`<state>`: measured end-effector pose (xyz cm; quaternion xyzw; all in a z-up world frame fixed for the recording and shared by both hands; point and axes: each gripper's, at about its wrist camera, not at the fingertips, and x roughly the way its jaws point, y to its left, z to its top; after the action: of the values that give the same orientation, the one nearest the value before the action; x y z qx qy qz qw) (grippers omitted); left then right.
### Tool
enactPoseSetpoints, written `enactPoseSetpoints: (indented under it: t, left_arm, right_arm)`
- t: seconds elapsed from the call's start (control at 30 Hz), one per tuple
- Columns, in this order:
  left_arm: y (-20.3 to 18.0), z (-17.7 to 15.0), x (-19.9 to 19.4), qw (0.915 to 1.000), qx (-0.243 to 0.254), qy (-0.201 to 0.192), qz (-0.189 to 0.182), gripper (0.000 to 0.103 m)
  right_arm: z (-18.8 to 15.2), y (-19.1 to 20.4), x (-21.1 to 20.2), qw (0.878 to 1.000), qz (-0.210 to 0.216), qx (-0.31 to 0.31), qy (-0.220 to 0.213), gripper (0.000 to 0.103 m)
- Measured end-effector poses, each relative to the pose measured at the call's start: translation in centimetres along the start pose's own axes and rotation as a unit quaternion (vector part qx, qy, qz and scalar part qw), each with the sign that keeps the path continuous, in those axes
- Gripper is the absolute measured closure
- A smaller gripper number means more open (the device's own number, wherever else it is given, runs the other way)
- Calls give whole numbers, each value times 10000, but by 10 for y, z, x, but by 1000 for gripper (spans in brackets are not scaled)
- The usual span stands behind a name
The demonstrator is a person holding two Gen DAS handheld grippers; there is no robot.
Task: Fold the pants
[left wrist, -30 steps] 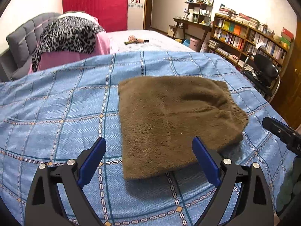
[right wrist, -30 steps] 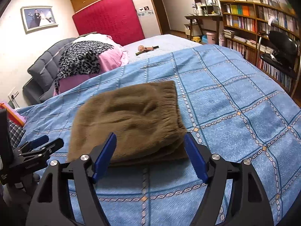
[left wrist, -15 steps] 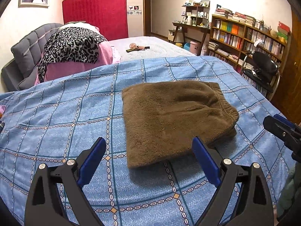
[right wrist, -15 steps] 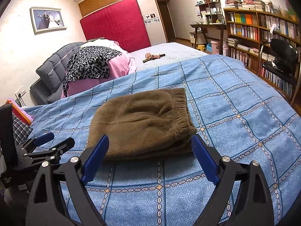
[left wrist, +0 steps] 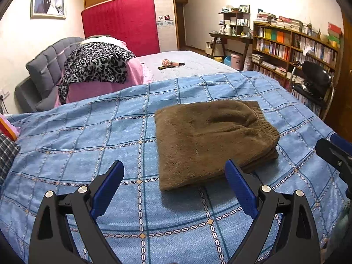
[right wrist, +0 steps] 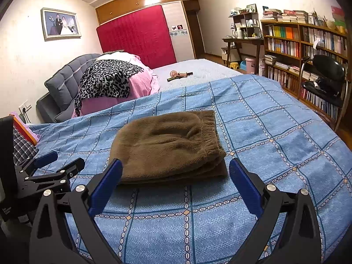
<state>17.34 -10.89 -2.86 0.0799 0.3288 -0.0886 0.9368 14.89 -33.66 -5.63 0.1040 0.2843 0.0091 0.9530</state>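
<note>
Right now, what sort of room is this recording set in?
A lived-in bedroom, most likely in a home. A bed with a blue checked bedspread and a grey padded headboard fills the view, a framed portrait photo hangs on the wall, and a crowded bookshelf lines the far side.

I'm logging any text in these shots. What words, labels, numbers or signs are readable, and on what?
None can be read.
Book spines on the bookshelf: too small.
Two small signs on the wardrobe door: pictures only, no legible words.
White print on the black device at the left edge: too blurred.
Brown folded pants: no label shows.
</note>
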Motion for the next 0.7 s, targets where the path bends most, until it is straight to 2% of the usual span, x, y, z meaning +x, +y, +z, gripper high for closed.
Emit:
enactPoseSetpoints:
  t: [0.37,0.7]
  left_arm:
    - [-13,-5,-20,9997,131,-55,207,11]
    - [-11,-8,-30,9999,-7,-139,28,11]
  right_arm:
    - [-2,9,-25,9996,-1,-155,-237,3]
    - [-6,21,-26,9990,-103,-373,-213,3]
